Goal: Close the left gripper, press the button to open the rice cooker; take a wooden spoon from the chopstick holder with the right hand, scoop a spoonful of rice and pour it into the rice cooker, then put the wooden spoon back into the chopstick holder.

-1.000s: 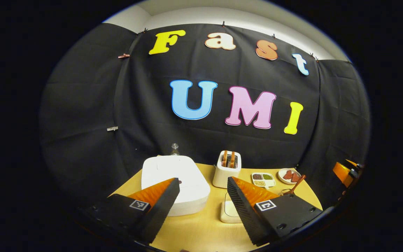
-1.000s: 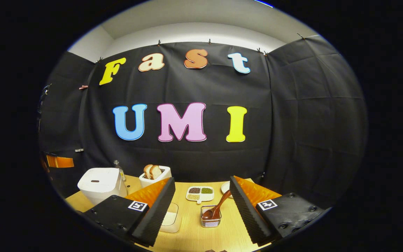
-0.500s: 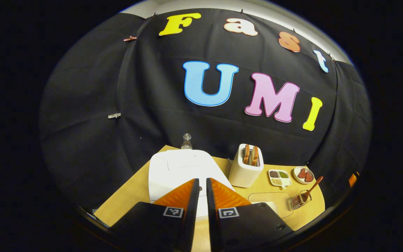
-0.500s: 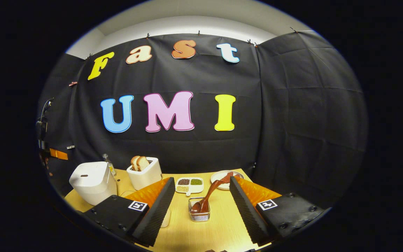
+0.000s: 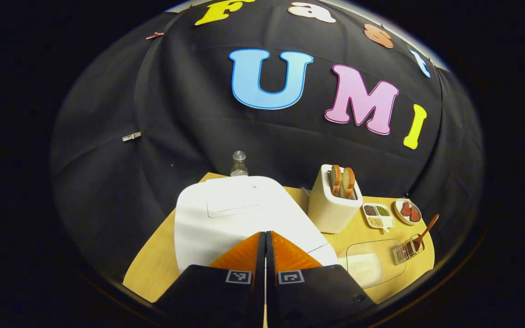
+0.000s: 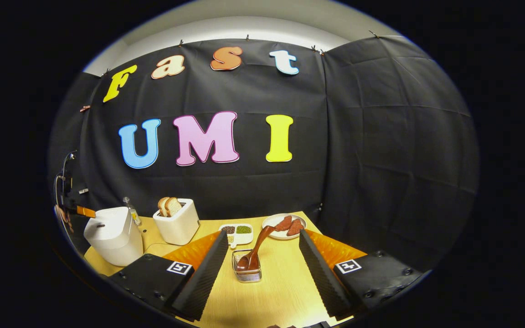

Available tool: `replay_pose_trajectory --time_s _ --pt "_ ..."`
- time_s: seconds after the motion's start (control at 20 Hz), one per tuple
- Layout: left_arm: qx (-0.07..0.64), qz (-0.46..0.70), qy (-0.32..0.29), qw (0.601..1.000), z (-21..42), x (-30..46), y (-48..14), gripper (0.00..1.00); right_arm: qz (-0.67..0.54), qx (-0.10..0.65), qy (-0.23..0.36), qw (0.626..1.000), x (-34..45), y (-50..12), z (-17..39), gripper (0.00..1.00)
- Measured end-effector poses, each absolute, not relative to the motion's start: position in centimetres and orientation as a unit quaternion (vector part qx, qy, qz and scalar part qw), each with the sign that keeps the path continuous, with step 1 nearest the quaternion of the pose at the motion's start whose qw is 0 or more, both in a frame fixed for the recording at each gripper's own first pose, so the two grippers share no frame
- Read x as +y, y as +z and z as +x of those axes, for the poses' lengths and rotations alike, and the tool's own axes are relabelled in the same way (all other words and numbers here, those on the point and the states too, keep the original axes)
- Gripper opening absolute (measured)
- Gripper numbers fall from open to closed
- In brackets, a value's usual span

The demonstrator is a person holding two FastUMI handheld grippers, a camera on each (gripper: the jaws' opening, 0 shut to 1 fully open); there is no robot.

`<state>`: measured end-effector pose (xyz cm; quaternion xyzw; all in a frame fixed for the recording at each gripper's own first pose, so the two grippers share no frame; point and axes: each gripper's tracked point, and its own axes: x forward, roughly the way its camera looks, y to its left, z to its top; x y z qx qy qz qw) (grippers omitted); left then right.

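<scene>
A: Where do we stand with the left gripper (image 5: 265, 237)?

B: We have its two fingers pressed together, nothing between them, tips over the near edge of the white rice cooker (image 5: 239, 214). The lid is down. We cannot make out the button from the left gripper view; in the right gripper view a small dark mark sits on the cooker's top.

A: And the right gripper (image 6: 262, 243)?

B: We see its jaws spread wide and empty, hovering above the wooden table (image 6: 280, 291). The chopstick holder (image 6: 247, 270), a small wire basket, stands between the fingers a little farther on, with the wooden spoon (image 6: 254, 251) leaning in it, handle tilted to the far right.

A: The rice?

B: We see a clear lidded box (image 5: 369, 262) with white contents near the cooker's right side, just left of the basket. Beyond it are the toaster (image 5: 335, 205) with bread, a divided dish (image 5: 378, 216) and a small plate (image 5: 407, 211).
</scene>
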<state>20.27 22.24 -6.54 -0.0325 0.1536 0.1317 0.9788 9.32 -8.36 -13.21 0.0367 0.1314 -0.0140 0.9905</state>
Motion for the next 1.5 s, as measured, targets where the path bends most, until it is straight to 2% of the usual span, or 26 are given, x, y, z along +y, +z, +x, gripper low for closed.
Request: replay_pose_trajectory --time_s 0.25,0.7,0.95,1.1,1.5 --pt "0.182 -0.049 0.147 0.971 20.8 23.1 -9.5 0.07 0.030 0.130 -0.020 0.991 -9.1 -13.2 8.9 0.98" --pt "0.183 -0.060 0.167 0.967 20.6 23.1 -10.1 0.08 0.039 0.143 -0.014 0.989 -8.9 -14.0 8.4 0.98" --pt "0.076 -0.017 0.201 0.976 18.4 22.2 -2.6 0.07 0.045 0.145 -0.004 0.988 -8.6 -14.3 8.7 0.98" --pt "0.033 -0.026 0.198 0.979 15.9 19.6 0.7 0.07 0.052 0.146 -0.003 0.988 -8.6 -14.4 9.6 0.98" --pt "0.009 -0.033 0.184 0.982 7.4 12.5 0.4 0.08 0.054 0.154 0.020 0.986 -7.9 -15.3 12.9 0.97"
